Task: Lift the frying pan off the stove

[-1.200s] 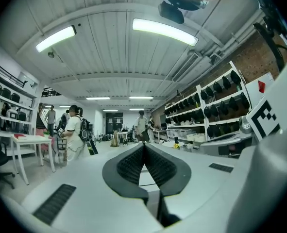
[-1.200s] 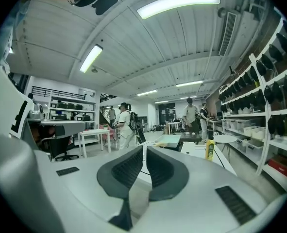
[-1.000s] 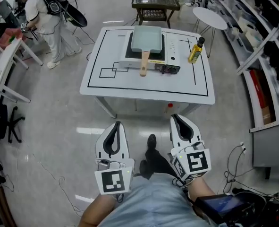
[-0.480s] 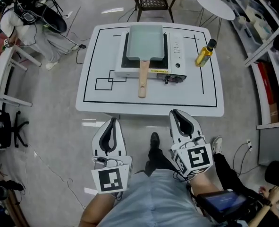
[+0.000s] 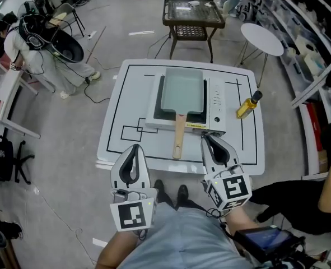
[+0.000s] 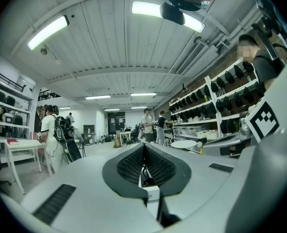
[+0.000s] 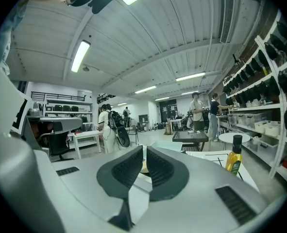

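Note:
A pale green rectangular frying pan [image 5: 181, 89] rests on a white portable stove [image 5: 216, 102] in the middle of the white table [image 5: 115, 116]. Its wooden handle [image 5: 178, 136] points toward me. My left gripper [image 5: 134, 148] hovers at the table's near edge, left of the handle, jaws together and empty. My right gripper [image 5: 209, 139] hangs over the near edge just right of the handle, also shut with nothing in it. In the right gripper view the right gripper [image 7: 144, 149] is shut, and in the left gripper view the left gripper [image 6: 144, 145] is shut too.
A yellow oil bottle [image 5: 247, 105] stands at the table's right side, also seen as a bottle [image 7: 234, 159] in the right gripper view. Black lines mark the tabletop. Beyond stand a dark side table [image 5: 191, 13] and a round white table [image 5: 264, 38]. A person [image 5: 31, 38] stands far left; shelves line the right.
The view has closed in on the table: both grippers, a second ago over the floor short of it, now reach its near edge on either side of the pan handle.

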`<state>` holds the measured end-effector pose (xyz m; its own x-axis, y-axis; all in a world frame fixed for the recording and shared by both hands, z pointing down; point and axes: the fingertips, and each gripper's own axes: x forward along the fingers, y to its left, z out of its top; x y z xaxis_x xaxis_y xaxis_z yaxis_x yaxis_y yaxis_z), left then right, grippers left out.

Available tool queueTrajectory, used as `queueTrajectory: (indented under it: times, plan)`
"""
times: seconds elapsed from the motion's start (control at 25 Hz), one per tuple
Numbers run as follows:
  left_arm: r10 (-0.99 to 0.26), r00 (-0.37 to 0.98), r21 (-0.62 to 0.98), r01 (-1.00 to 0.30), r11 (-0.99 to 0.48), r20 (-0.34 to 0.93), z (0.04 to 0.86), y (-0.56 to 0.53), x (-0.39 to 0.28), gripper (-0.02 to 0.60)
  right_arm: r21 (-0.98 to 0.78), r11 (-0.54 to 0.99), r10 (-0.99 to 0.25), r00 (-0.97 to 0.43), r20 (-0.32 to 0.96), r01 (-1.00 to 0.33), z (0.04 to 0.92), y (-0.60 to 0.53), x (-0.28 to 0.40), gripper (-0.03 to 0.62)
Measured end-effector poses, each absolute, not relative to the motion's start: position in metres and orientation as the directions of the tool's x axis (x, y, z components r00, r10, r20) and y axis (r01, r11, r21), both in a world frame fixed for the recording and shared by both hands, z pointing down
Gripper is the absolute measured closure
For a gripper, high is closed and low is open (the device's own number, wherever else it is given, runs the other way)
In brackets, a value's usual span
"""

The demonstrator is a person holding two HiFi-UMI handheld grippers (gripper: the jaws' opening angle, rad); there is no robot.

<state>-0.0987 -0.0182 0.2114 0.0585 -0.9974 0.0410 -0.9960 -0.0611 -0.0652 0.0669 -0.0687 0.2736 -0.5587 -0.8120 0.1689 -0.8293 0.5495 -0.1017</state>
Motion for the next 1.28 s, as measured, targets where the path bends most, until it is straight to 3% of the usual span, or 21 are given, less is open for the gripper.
queueTrajectory:
  times: [0.4, 0.68, 0.84, 0.92, 1.0, 1.28]
  plan:
    - [-0.99, 0.13, -0.036, -0.991, -0.132, 0.046, 0.217, -0.103, -0.128, 0.565, -0.082, 0.516, -0.819, -0.519, 0.245, -0.853, 0.295, -0.123, 0.052, 0.542]
    - [-0.98, 0.155, -0.036, -0.986, -0.161, 0.127, 0.247, -0.139, -0.125, 0.565, -0.336, 0.532, -0.713, -0.625, 0.318, -0.777, 0.336, -0.137, 0.052, 0.542]
    - [-0.969, 0.166, -0.046, -0.983, -0.177, 0.183, 0.27, -0.152, -0.122, 0.565, -0.538, 0.507, -0.63, -0.716, 0.301, -0.673, 0.355, -0.138, 0.045, 0.529]
    - [-0.963, 0.164, -0.056, -0.982, -0.179, 0.212, 0.28, -0.158, -0.124, 0.565, -0.631, 0.489, -0.579, -0.765, 0.283, -0.603, 0.36, -0.135, 0.037, 0.425]
    - [-0.957, 0.16, -0.052, -0.983, -0.177, 0.243, 0.292, -0.161, -0.126, 0.565, -0.71, 0.466, -0.522, -0.812, 0.26, -0.528, 0.365, -0.132, 0.028, 0.384]
    - [-0.934, 0.133, -0.03, -0.988, -0.151, 0.331, 0.337, -0.17, -0.14, 0.565, -0.911, 0.31, -0.366, -0.919, 0.148, -0.271, 0.382, -0.127, 0.005, 0.356]
